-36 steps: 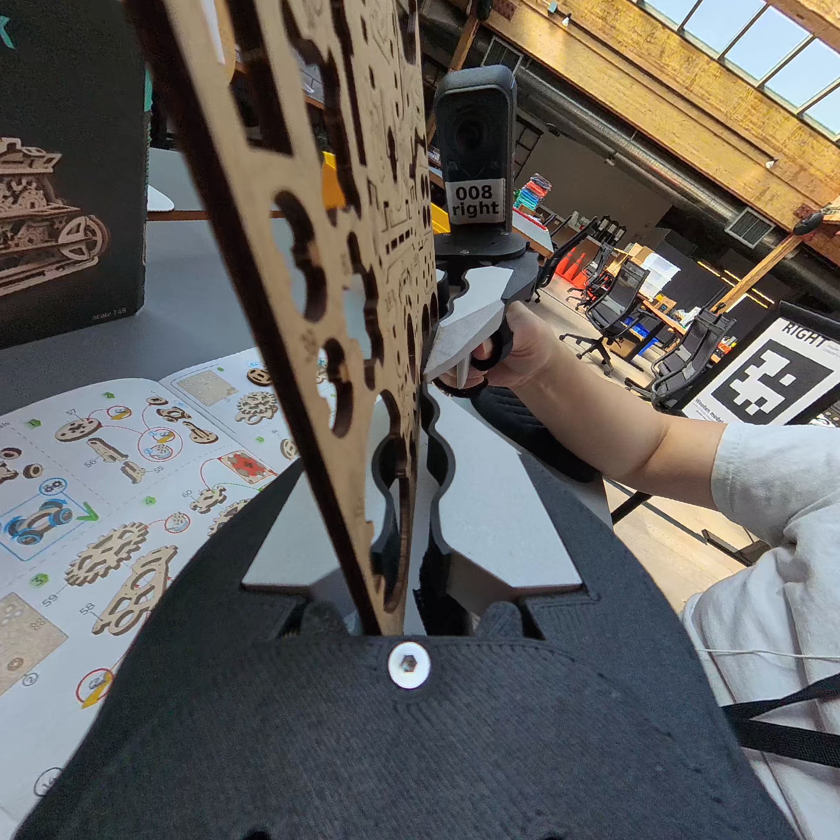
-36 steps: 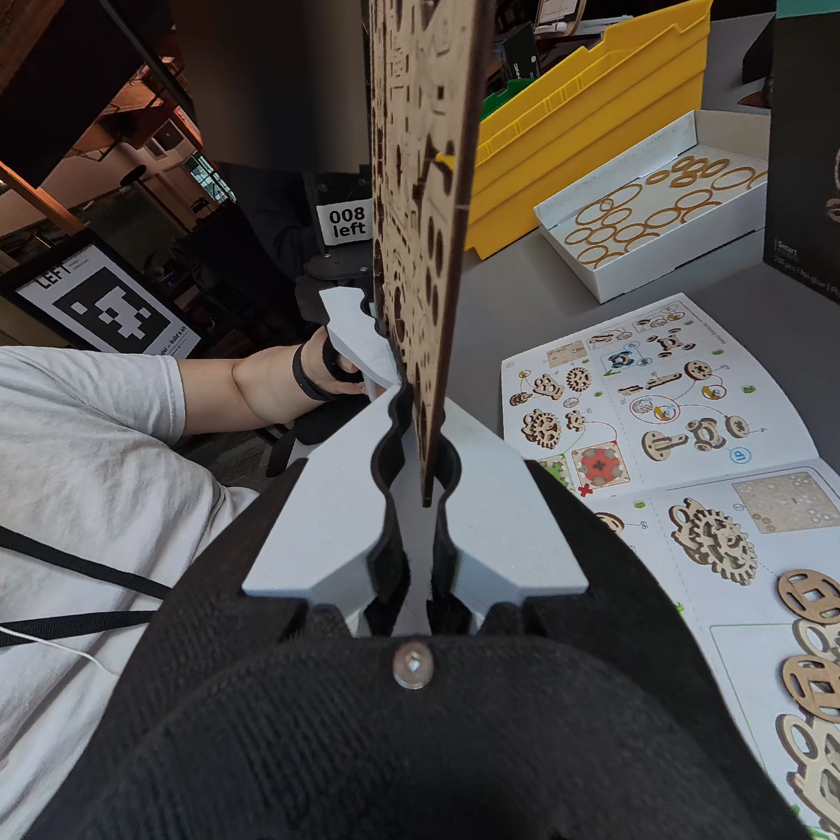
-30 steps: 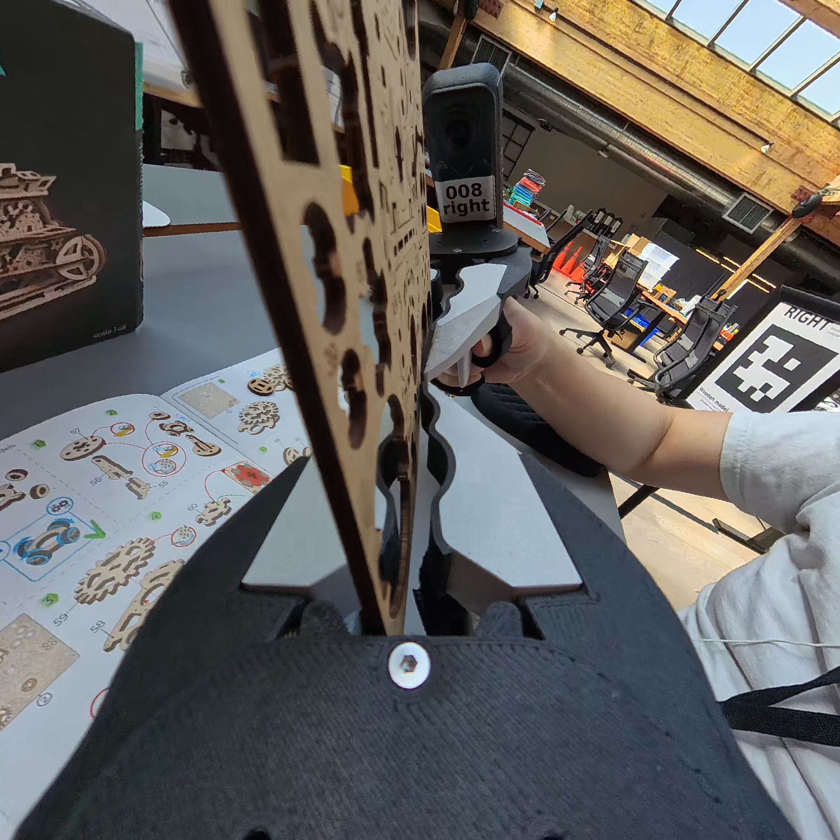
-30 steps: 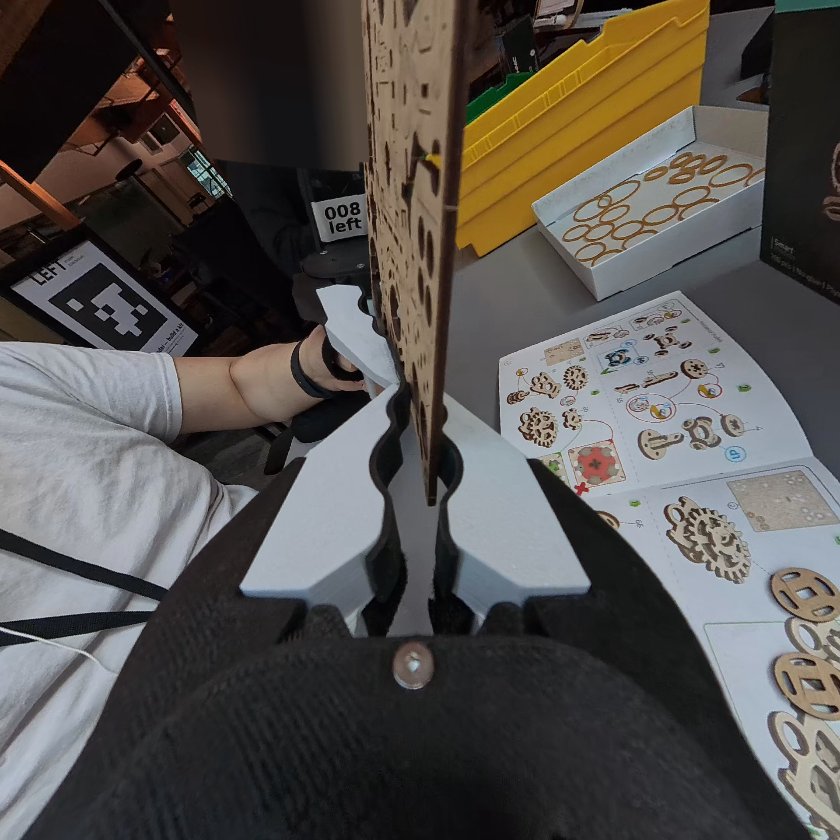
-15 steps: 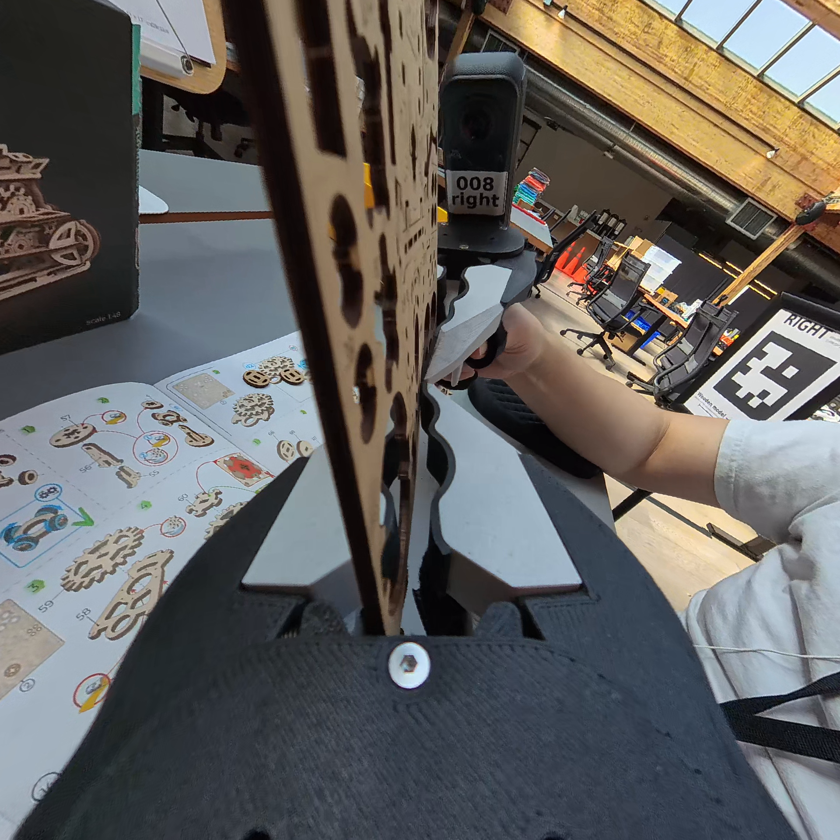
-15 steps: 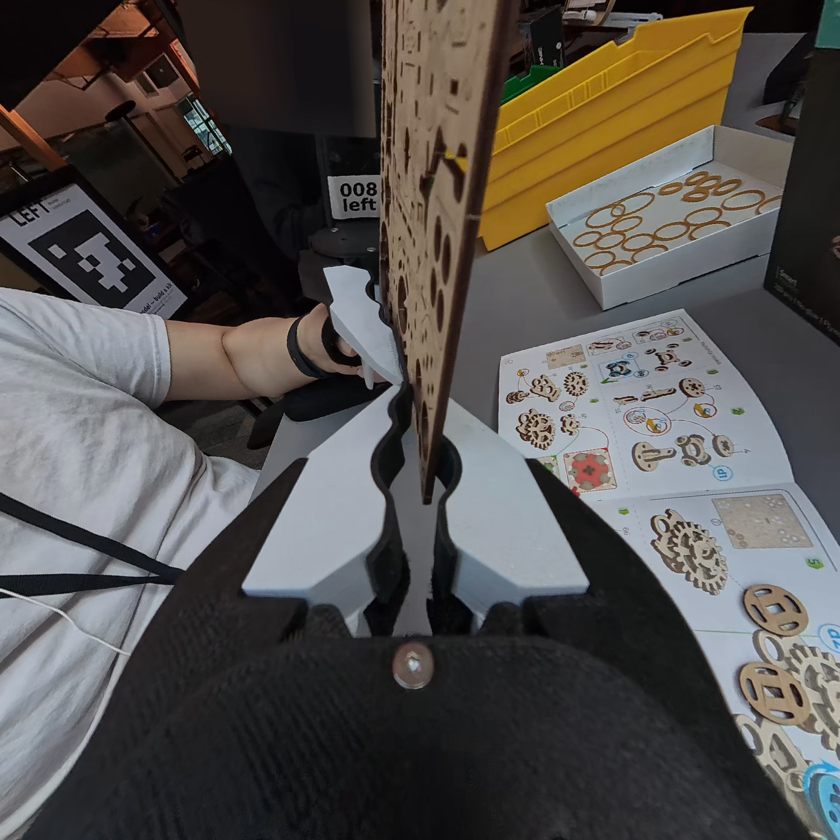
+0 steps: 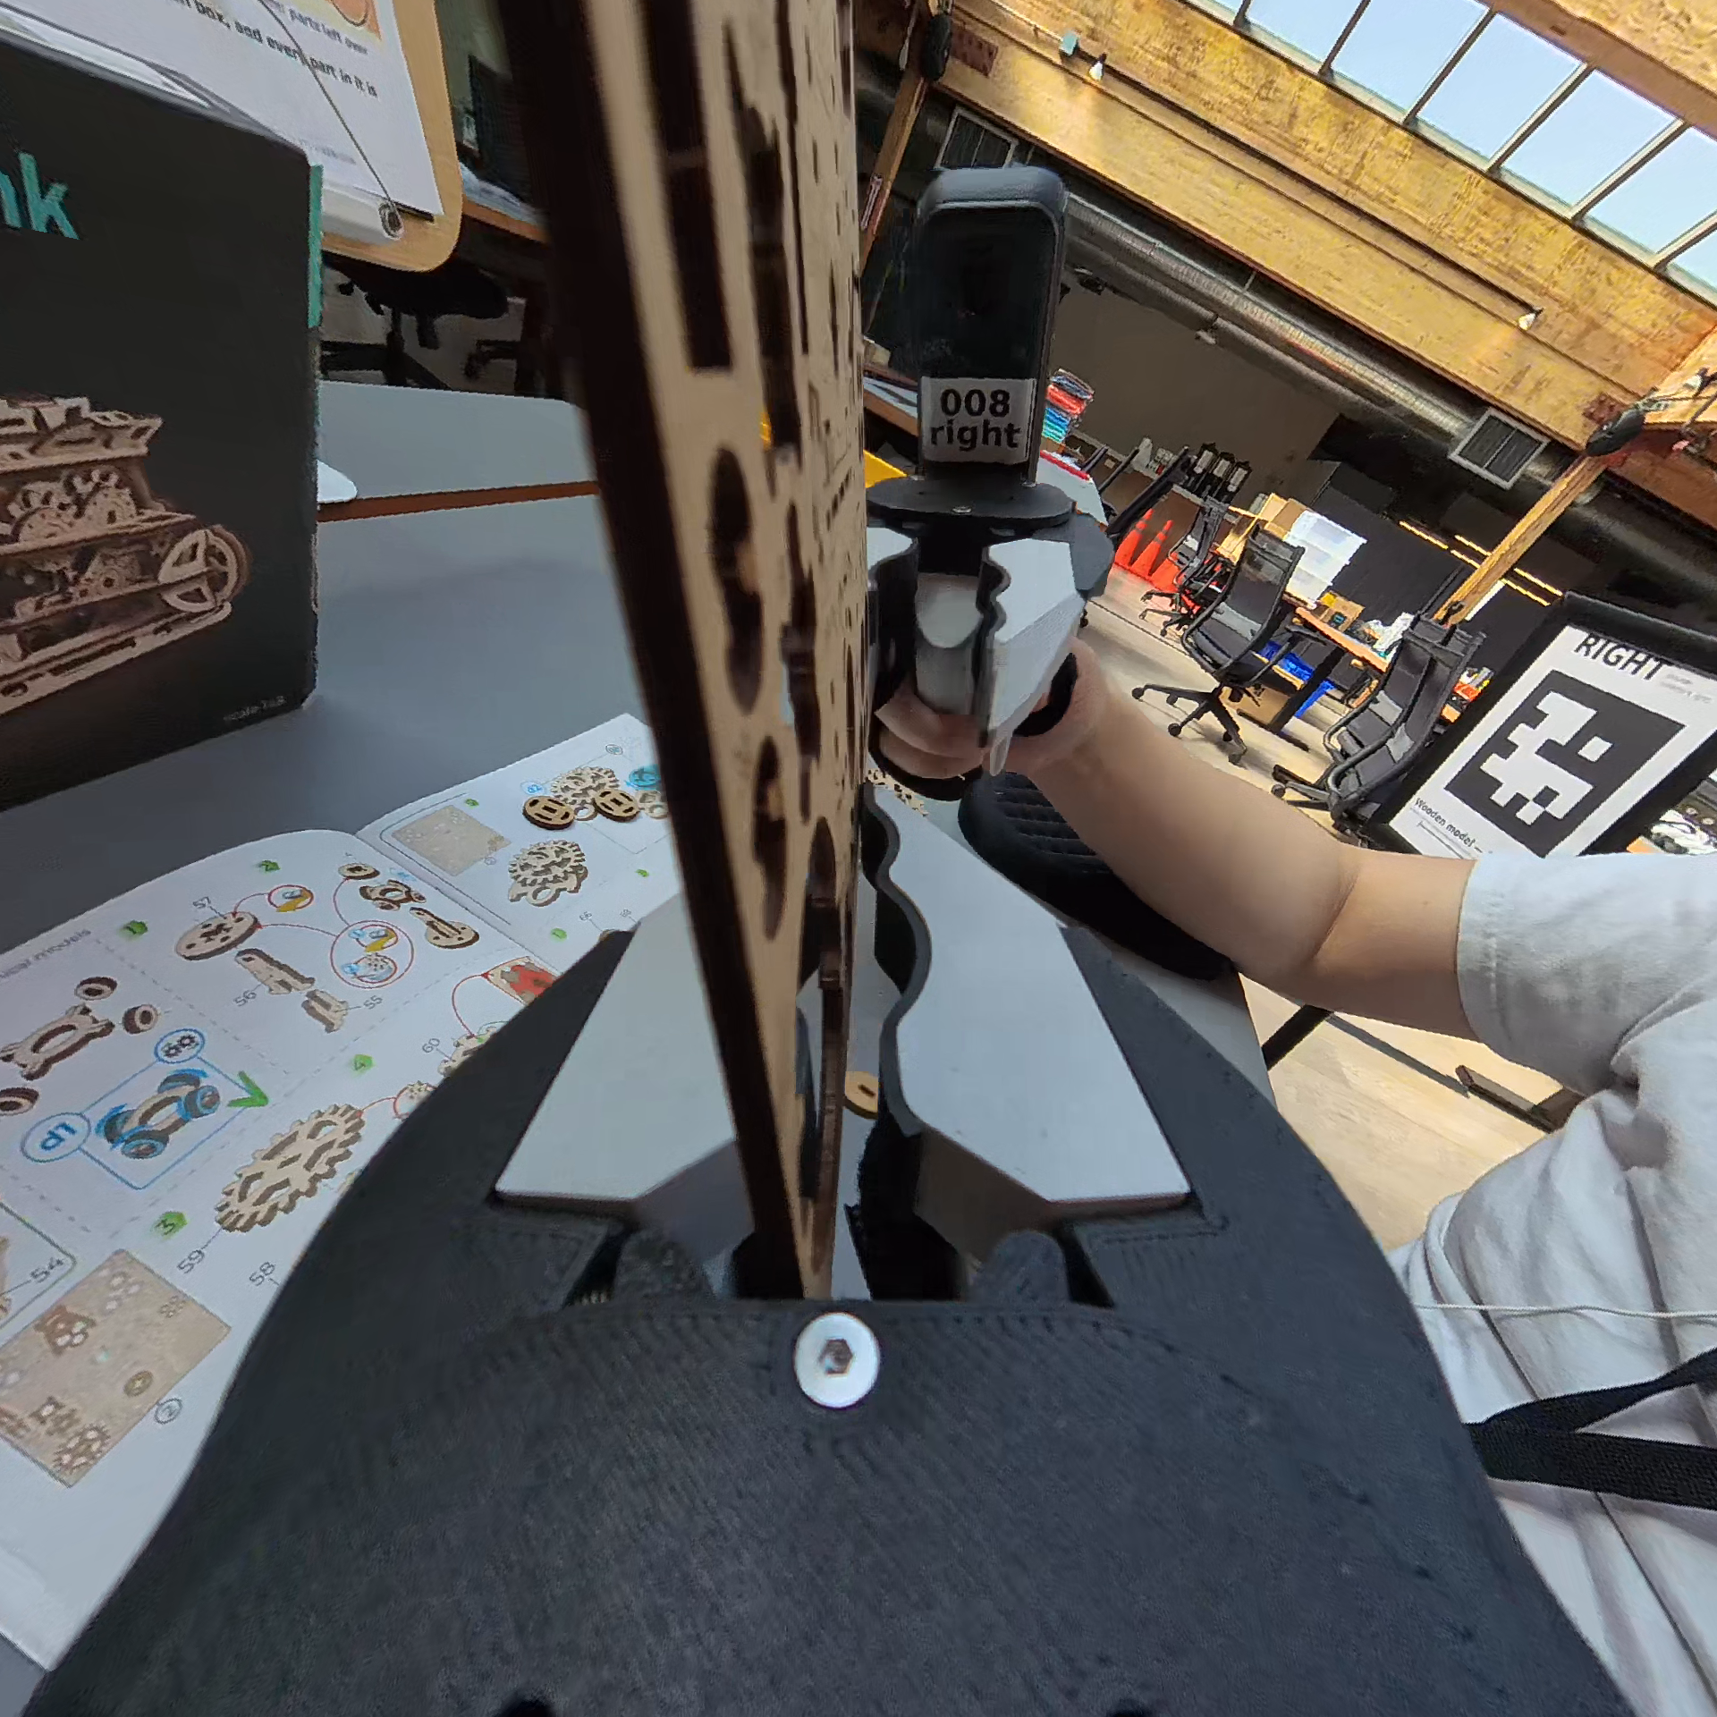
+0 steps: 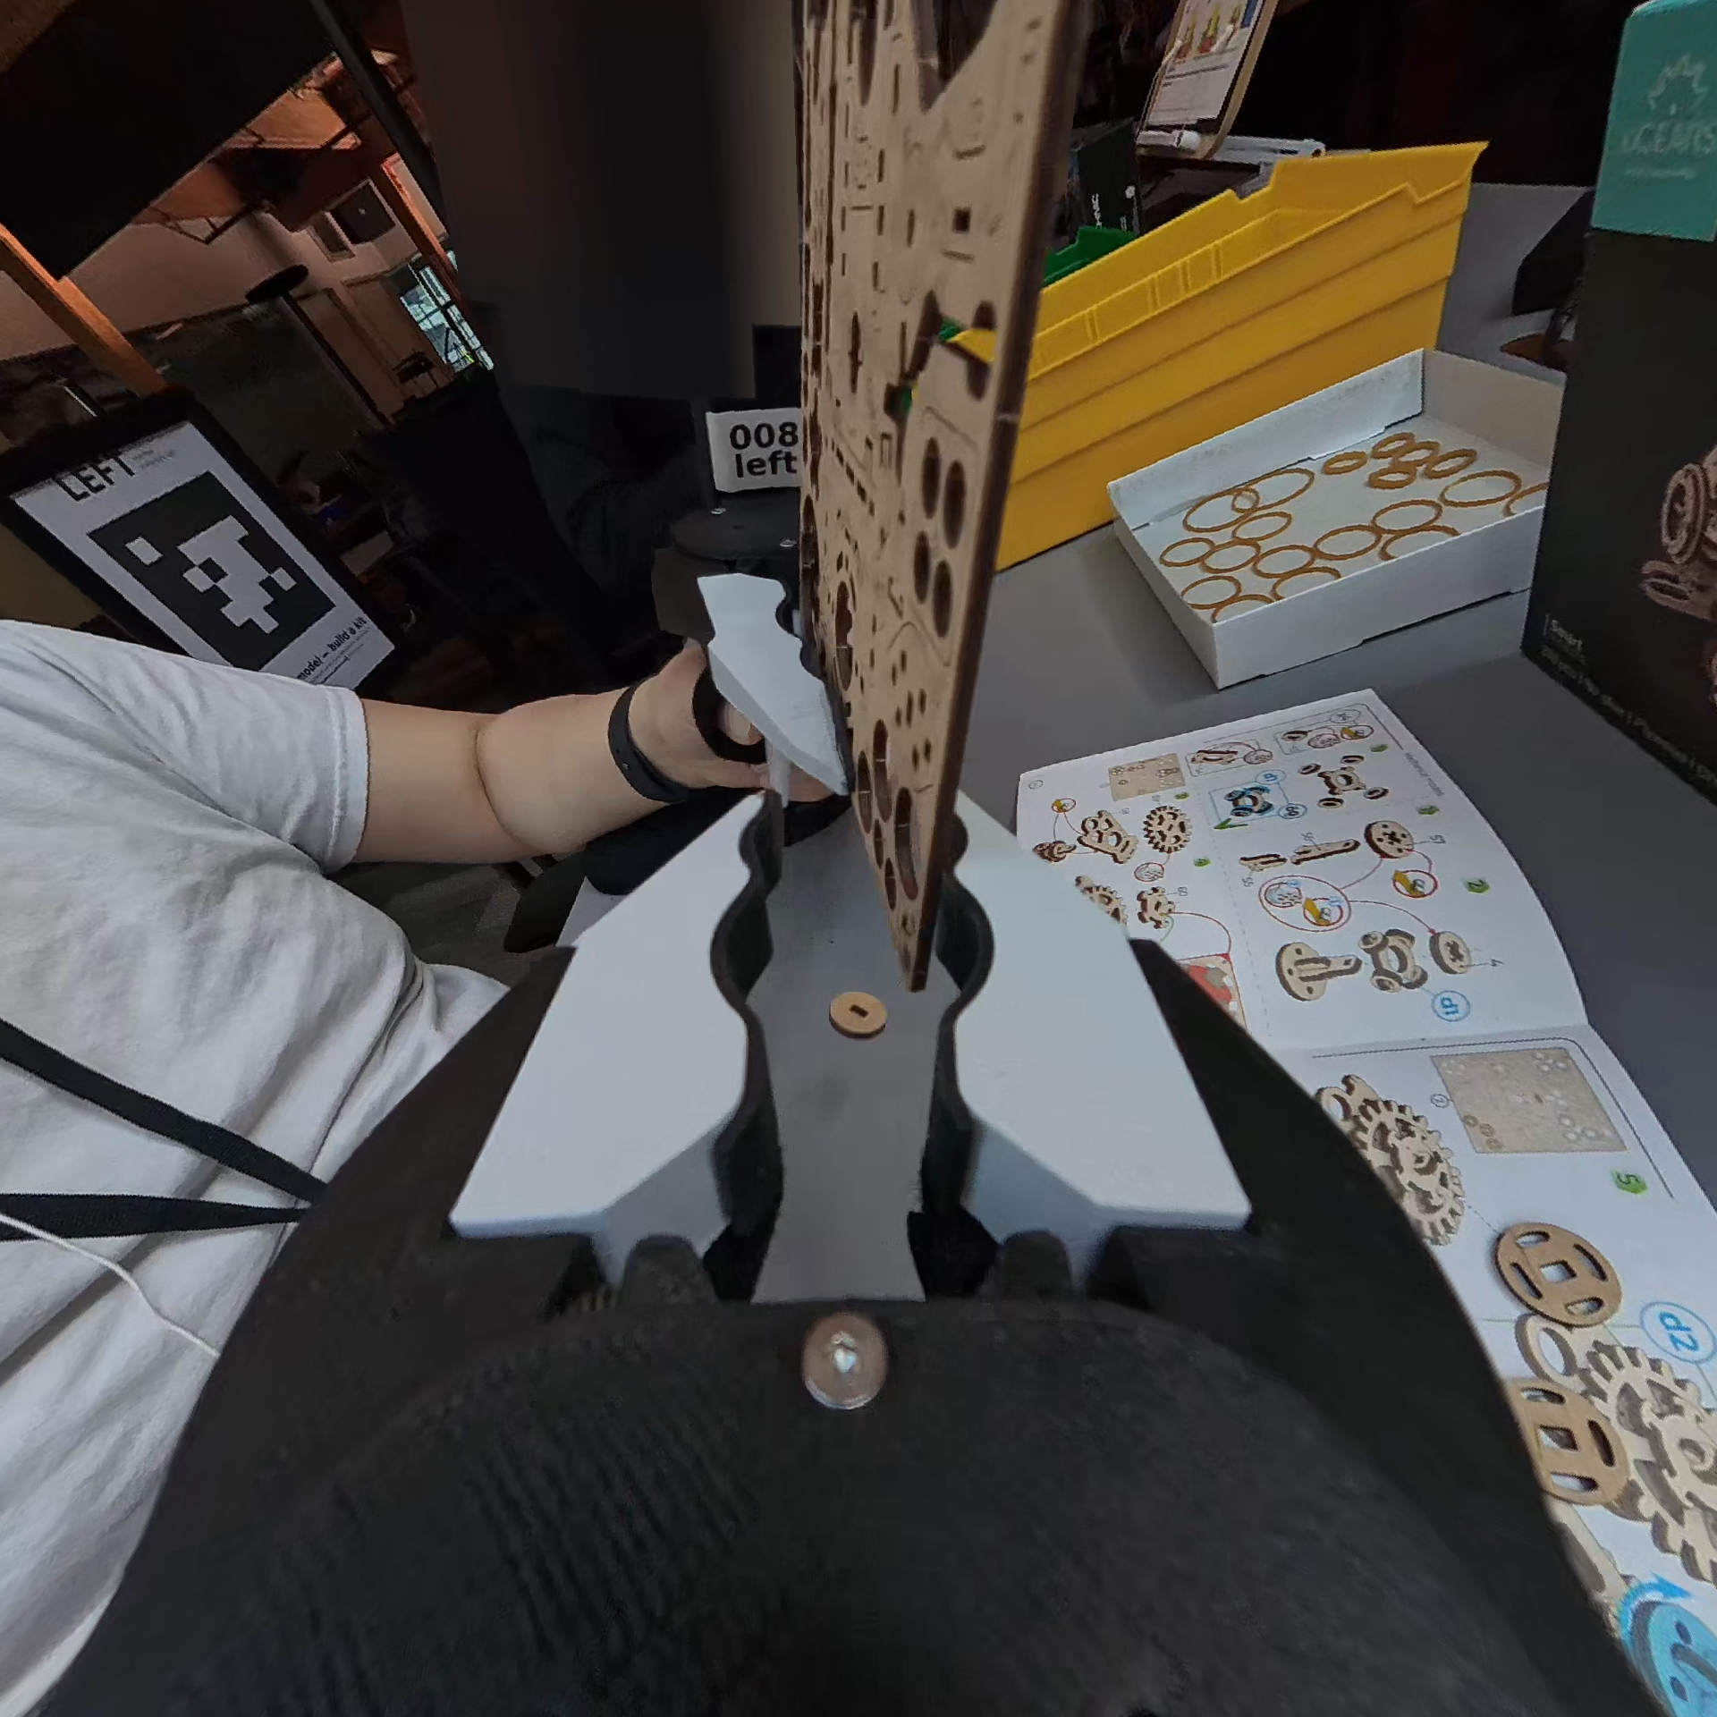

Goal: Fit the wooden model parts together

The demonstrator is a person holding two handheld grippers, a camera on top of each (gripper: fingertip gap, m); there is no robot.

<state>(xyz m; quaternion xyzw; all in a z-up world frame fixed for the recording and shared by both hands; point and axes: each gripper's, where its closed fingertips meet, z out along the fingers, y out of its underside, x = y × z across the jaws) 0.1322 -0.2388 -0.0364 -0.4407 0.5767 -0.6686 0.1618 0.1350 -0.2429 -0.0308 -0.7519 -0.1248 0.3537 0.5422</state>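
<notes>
The right tongs [image 8: 850, 929] have opened wide since half a second ago, when they were closed narrow around the lower edge of the wooden parts sheet [image 8: 915, 465]; now the sheet only stands between their fingers, near the right one, and I cannot tell if it touches it. A small round wooden disc [image 8: 857, 1012] with a slot lies on the grey worktop [image 8: 1050, 650] below the gap; it was not seen there before, so I judge it was just pushed out of the sheet and dropped. This means one part is free and must next be picked up for fitting. The left tongs [image 7: 836, 1068] are closed on the sheet and carry it alone. The sheet stands nearly upright, its long axis vertical and its thin edge towards both cameras, above the worktop beside the open instruction booklet [image 8: 1301, 883]
</notes>
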